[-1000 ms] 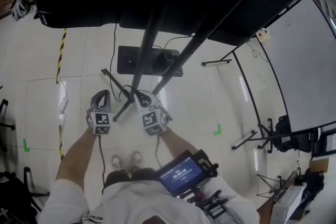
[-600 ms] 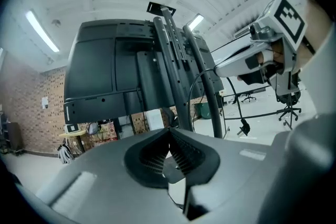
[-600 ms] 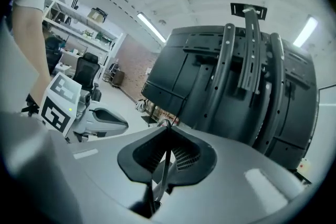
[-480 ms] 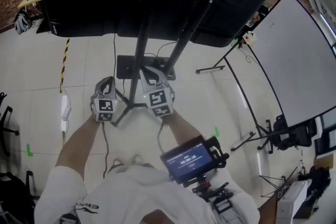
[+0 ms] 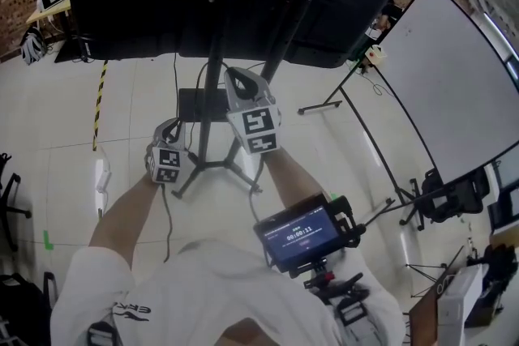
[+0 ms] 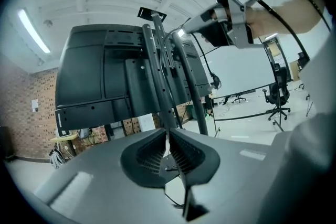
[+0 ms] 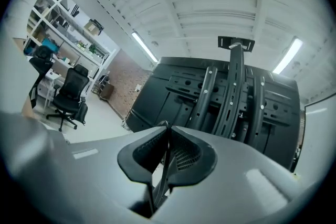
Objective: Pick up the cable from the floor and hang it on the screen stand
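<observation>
- Black cable (image 7: 164,165) ran pinched between the closed jaws of the right hand-held gripper (image 7: 168,128), which was up beside the poles of the screen stand (image 5: 212,85).
- Left hand-held gripper (image 6: 168,132) hung lower, jaws shut tip to tip; I couldn't tell whether it pinched the cable.
- Pale floor (image 5: 65,117) lay below.

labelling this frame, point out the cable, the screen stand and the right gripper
cable (image 7: 166,150): right gripper view, strand pinched between the jaws
screen stand (image 5: 216,73): head view, left upright pole
right gripper (image 7: 168,128): right gripper view, where the jaw tips meet
</observation>
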### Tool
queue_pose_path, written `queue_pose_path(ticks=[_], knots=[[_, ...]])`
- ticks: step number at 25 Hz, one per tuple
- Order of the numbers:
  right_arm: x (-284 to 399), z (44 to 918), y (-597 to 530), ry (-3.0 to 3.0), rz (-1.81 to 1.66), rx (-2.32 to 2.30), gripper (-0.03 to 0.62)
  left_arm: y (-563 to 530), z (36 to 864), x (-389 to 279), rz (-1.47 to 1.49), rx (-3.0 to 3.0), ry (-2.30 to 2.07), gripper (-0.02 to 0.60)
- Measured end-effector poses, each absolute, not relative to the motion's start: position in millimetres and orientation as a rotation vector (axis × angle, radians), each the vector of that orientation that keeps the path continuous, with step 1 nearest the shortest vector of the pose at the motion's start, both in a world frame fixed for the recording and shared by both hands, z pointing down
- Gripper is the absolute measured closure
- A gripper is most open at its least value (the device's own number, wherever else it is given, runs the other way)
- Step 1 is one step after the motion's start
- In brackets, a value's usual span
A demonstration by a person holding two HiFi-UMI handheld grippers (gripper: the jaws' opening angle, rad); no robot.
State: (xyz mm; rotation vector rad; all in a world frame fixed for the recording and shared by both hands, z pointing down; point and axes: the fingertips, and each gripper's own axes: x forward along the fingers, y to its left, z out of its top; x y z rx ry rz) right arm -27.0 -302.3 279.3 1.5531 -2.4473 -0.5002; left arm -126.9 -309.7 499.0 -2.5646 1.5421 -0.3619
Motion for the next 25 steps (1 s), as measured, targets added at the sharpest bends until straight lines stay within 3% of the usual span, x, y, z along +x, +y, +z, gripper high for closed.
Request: queue_pose_path(ticks=[3,10,25], knots=[[-25.5,255.9,-296.5,-2.449,-0.557,1.568,0.559,-306.3,506.2,-115.4,-0.415,-2.588,1.498,0.573],[-8.7,213.6,-287.5,-2.456,-0.571,1.632,0.558,-306.7,537.8,-95.2,-0.522,-2.651,1.42,0.484],[27.2,171.5,-256.3,-2.39,-0.658,1.72,0.557,-305.8,563.1,-37.0,-0.554,-2.716,1.304,0.476]])
